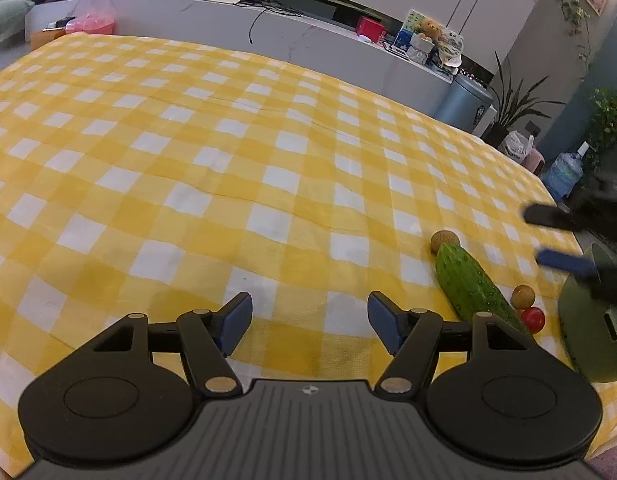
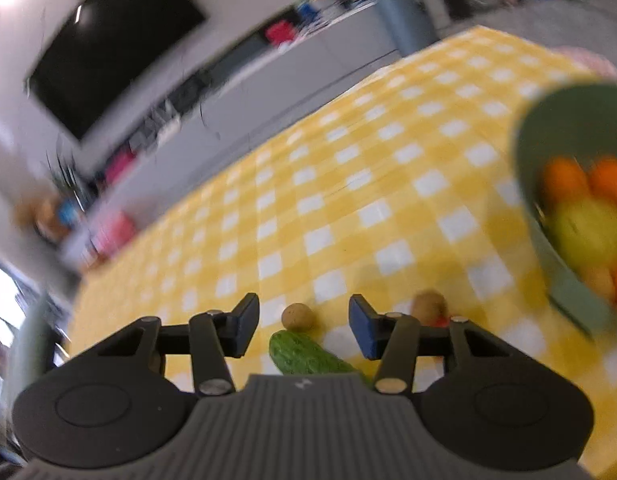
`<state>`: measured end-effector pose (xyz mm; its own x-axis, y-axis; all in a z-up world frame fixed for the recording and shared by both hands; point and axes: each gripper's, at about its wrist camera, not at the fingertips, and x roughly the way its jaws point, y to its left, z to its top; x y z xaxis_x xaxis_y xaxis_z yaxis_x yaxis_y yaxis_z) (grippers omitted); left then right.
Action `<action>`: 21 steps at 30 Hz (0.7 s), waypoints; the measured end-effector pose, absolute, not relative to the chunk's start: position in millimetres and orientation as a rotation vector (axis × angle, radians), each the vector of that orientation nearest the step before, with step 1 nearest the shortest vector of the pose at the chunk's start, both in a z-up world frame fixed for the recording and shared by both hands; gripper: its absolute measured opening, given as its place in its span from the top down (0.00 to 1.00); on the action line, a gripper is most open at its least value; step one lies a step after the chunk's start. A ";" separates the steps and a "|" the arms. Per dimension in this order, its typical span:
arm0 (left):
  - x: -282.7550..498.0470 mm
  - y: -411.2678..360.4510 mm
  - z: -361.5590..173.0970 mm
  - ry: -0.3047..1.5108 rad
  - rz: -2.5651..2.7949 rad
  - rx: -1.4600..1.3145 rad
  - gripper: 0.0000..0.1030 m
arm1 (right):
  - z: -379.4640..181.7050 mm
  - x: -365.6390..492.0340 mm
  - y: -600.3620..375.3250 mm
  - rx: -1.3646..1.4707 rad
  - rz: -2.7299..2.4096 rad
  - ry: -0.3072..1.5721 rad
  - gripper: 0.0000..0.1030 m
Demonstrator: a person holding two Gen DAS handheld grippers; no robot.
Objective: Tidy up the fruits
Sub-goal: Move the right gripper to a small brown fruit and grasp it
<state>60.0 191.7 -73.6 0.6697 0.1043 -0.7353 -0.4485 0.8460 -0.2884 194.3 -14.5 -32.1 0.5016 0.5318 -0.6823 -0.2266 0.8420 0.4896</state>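
Observation:
A green cucumber lies on the yellow checked tablecloth, with a small brown round fruit at its far tip. A second brown fruit and a cherry tomato sit beside the green bowl. The bowl holds oranges and a yellow fruit. My right gripper is open above the cucumber's tip and the brown fruit, touching neither; it also shows as the right gripper in the left wrist view. My left gripper is open over bare cloth.
A white counter with boxes, a router and cables runs behind the table. A grey bin, potted plants and a water bottle stand past the table's far right edge. The right wrist view is motion-blurred.

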 end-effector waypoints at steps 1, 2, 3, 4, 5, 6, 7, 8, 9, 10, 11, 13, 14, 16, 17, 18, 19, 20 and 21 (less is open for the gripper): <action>60.2 191.7 -73.9 0.782 0.328 -0.475 0.24 | -31.4 197.5 -3.1 0.317 0.483 0.947 0.63; 59.8 192.0 -74.3 0.783 0.332 -0.474 0.24 | -33.7 204.2 10.8 0.253 0.502 0.973 0.67; 59.5 192.4 -74.3 0.783 0.334 -0.475 0.24 | -38.6 210.5 23.5 0.196 0.512 1.008 0.68; 59.4 193.3 -74.3 0.780 0.338 -0.479 0.24 | -44.3 212.7 32.6 0.162 0.515 1.028 0.69; 58.4 194.8 -74.6 0.775 0.341 -0.485 0.24 | -49.9 215.1 38.6 0.142 0.515 1.037 0.69; 58.0 196.0 -74.7 0.770 0.343 -0.490 0.24 | -56.4 217.7 44.4 0.126 0.511 1.045 0.70; 57.4 196.8 -74.8 0.761 0.340 -0.490 0.24 | -61.0 218.5 47.0 0.122 0.505 1.049 0.70; 56.6 196.8 -74.9 0.752 0.335 -0.483 0.24 | -65.7 220.2 49.4 0.126 0.498 1.048 0.70; 56.7 196.9 -75.1 0.747 0.333 -0.474 0.24 | -68.5 220.1 49.1 0.134 0.499 1.045 0.70; 57.0 196.7 -75.2 0.745 0.337 -0.465 0.24 | -71.4 221.1 49.9 0.144 0.510 1.044 0.70; 57.4 196.7 -76.0 0.746 0.340 -0.457 0.24 | -74.6 222.3 51.4 0.152 0.523 1.049 0.70; 58.6 196.9 -77.4 0.747 0.342 -0.451 0.24 | -78.0 223.3 55.0 0.138 0.515 1.049 0.70; 58.5 197.2 -78.8 0.745 0.338 -0.452 0.24 | -78.9 223.7 56.3 0.131 0.512 1.047 0.73; 57.5 198.4 -80.2 0.731 0.323 -0.460 0.24 | -82.4 225.3 59.6 0.126 0.508 1.044 0.76; 56.5 198.5 -80.3 0.723 0.317 -0.464 0.24 | -82.6 225.5 60.2 0.120 0.508 1.041 0.77; 56.0 198.9 -80.6 0.716 0.311 -0.468 0.24 | -82.7 225.1 61.0 0.115 0.510 1.036 0.77; 55.5 199.4 -80.8 0.710 0.304 -0.472 0.25 | -82.9 225.0 62.1 0.109 0.511 1.032 0.77; 55.5 199.7 -80.7 0.706 0.299 -0.476 0.24 | -82.8 224.3 63.1 0.099 0.513 1.029 0.77; 55.2 199.7 -80.6 0.703 0.296 -0.479 0.24 | -84.3 226.6 65.8 0.086 0.515 1.026 0.76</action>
